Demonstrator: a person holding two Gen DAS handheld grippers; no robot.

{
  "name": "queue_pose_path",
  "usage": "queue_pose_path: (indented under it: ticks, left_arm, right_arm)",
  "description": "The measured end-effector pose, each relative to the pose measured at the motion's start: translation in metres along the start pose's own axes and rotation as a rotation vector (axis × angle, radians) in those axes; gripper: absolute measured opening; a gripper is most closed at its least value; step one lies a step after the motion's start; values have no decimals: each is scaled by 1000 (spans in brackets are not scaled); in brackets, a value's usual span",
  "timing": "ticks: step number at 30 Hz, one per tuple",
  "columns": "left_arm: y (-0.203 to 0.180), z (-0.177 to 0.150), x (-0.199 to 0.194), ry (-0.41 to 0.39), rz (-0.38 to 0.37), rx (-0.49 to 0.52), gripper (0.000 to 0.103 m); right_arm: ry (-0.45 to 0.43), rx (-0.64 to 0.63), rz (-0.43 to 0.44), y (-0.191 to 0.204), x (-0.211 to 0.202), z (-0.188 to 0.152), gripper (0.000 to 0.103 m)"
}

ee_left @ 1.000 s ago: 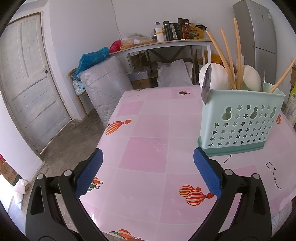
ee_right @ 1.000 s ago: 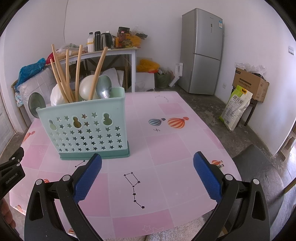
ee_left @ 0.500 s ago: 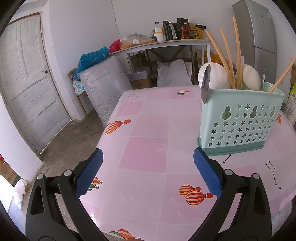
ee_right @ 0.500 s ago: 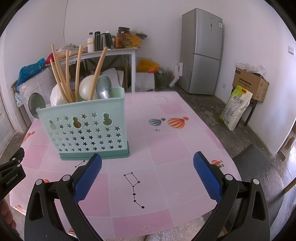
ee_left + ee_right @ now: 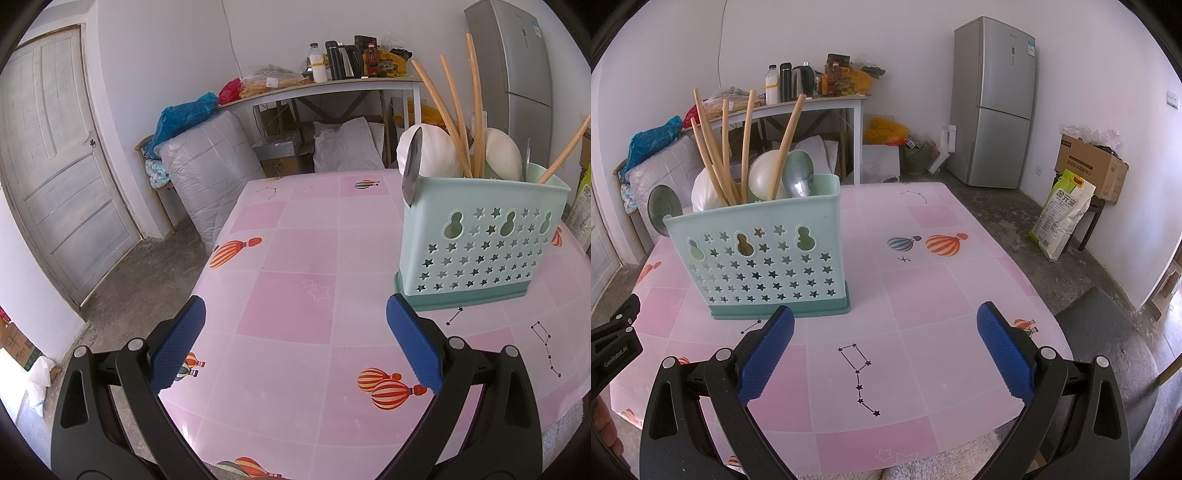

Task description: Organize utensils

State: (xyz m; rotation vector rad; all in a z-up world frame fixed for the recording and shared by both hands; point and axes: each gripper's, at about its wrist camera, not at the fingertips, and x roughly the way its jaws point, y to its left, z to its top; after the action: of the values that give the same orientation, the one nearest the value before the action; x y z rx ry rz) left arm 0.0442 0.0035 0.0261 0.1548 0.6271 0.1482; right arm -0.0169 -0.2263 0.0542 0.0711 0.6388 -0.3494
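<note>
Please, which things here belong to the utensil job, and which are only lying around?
Job: caddy, chopsticks, metal spoon, white spoons, both open grippers: left, right.

Lying about: fridge, side table, bottles, rice bag, cardboard box, door.

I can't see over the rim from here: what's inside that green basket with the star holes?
Standing in the green basket are wooden chopsticks, two white ladles and a metal spoon. Another metal spoon shows at its far end. Their lower ends are mostly hidden by the wall.
</note>
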Motion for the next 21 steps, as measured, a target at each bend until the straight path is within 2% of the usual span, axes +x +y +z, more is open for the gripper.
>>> queue_pose_path:
  ticks: [21]
  left_arm:
    - [2,-2,3,3,-3,1,94]
  right_arm:
    - [-3,1,1,-1,0,1,96]
